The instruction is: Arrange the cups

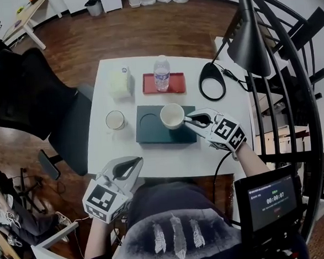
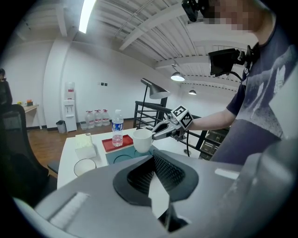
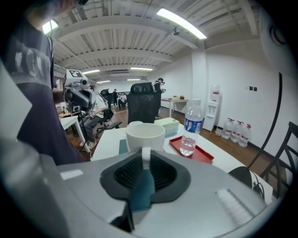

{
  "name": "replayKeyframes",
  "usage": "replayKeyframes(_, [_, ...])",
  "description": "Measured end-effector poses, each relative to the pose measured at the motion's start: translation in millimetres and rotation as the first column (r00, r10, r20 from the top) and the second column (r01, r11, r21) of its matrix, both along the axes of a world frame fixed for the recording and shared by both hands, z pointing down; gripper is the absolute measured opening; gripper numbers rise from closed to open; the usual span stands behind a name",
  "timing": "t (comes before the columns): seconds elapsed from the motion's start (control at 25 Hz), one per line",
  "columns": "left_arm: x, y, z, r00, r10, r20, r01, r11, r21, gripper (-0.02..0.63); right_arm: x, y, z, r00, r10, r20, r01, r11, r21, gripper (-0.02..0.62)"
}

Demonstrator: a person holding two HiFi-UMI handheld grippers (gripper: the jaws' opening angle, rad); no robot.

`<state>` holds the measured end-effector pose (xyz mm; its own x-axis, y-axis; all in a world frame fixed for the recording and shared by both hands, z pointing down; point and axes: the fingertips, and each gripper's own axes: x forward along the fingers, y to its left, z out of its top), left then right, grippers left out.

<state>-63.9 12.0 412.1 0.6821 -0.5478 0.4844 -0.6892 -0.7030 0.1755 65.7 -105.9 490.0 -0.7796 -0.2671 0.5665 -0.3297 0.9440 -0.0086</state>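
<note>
White cup [image 1: 172, 115] gripped at the dark tray [image 1: 151, 133]
Left gripper [image 1: 135, 163] at the table's [image 1: 169, 153] 7 o'clock, jaws pressed together on nothing; second cup [image 1: 115, 120] at the tray's 9 o'clock — right gripper [image 1: 190, 120] pinches the white cup's handle at the tray's 2 o'clock, perhaps just clear of it.

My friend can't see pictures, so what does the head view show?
The right hand-held gripper holds a white cup by its handle at the right side of a dark tray on a white table. A second cup stands left of the tray; the left hand-held gripper is shut and empty.
</note>
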Motion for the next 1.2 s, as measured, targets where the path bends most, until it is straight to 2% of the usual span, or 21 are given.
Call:
replayKeyframes(0.4, [1, 1, -4, 1.000, -0.002, 0.020, 0.002, 1.000, 0.003, 0.015, 4, 3, 26, 1.000, -0.008, -0.030, 0.007, 0.998, -0.055, 0.044])
replayKeyframes(0.6, [4, 3, 3, 1.000, 0.020, 0.022, -0.020, 1.000, 0.005, 0.015, 3, 7, 32, 0.998, -0.032, -0.050, 0.030, 0.999, -0.042, 0.046])
replayKeyframes(0.8, [5, 3, 3, 1.000, 0.019, 0.015, -0.019, 1.000, 0.008, 0.015, 9, 12, 45, 0.991, -0.063, -0.118, 0.061, 0.998, -0.013, 0.046])
replayKeyframes(0.92, [1, 4, 7, 0.999, 0.021, 0.040, -0.021, 1.000, -0.003, 0.015, 9, 10, 46, 0.991, -0.059, -0.120, 0.059, 0.998, -0.003, 0.046])
replayKeyframes(1.2, [1, 8, 9, 0.999, 0.021, 0.034, -0.021, 1.000, 0.002, 0.015, 8, 6, 46, 0.984, -0.087, -0.158, 0.093, 0.995, 0.028, 0.048])
